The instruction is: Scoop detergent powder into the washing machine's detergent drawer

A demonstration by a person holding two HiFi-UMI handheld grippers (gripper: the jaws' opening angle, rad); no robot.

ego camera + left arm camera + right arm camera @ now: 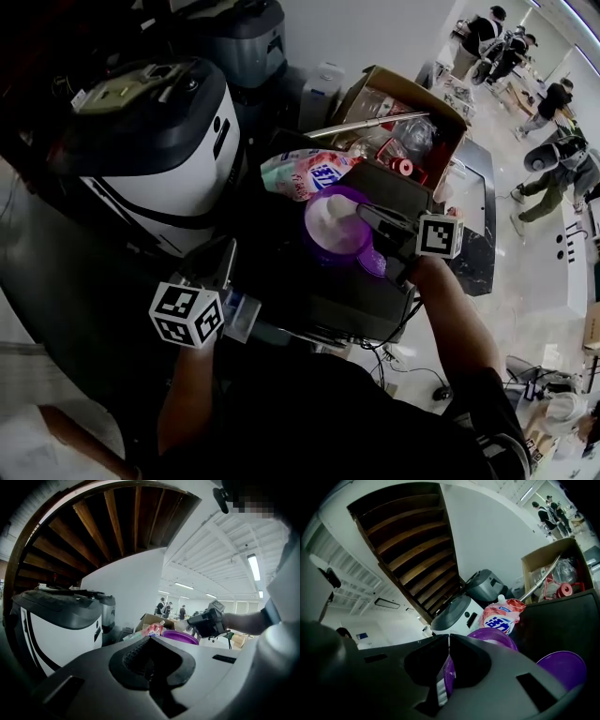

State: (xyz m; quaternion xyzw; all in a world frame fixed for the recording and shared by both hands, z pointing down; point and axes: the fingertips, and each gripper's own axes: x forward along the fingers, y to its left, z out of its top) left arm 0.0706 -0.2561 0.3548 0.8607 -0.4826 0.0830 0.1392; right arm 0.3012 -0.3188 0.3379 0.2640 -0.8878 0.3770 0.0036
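1 scoop (449, 673) — half-hidden in right claw (449, 637)

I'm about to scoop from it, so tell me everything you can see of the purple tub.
The purple tub is round, glossy like plastic, upright and open on the dark machine top, holding white powder. Its lid lies off beside it; a pink pouch lies just behind. The right gripper reaches over its rim, jaws shut on what looks like a purple scoop; contact with the powder cannot be told.
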